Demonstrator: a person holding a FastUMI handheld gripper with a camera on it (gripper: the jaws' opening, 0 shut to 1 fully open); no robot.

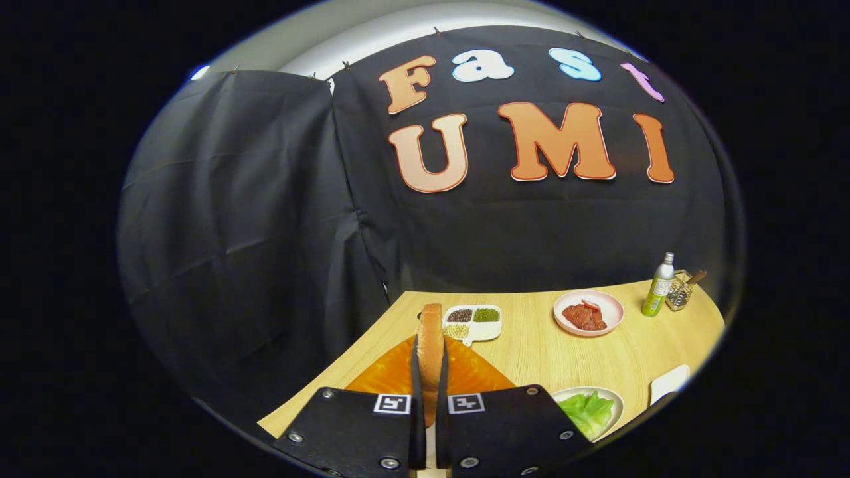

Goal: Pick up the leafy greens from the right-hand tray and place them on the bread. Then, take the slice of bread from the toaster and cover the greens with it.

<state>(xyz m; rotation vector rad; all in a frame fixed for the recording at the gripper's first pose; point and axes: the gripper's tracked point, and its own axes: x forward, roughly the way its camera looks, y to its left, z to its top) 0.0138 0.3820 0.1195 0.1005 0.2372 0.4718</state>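
The gripper (pixel 429 398) pinches the bread slice (pixel 430 345) upright by its edge; tilting it over the counter (pixel 551 352) risks a slip

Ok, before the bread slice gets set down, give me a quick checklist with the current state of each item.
1. Grip: hand-held gripper pinches the bread slice on both faces: ok.
2. Slice attitude: held on edge, upright, above the orange mat; it needs laying flat: not ok.
3. Greens on the base bread: leafy greens sit in a white dish beside the fingers; whether some lie on the base bread: cannot tell.
4. Base bread position: hidden behind the fingers: cannot tell.
5. Nearby items: sectioned tray and pink plate lie beyond the slice, apart from it: ok.
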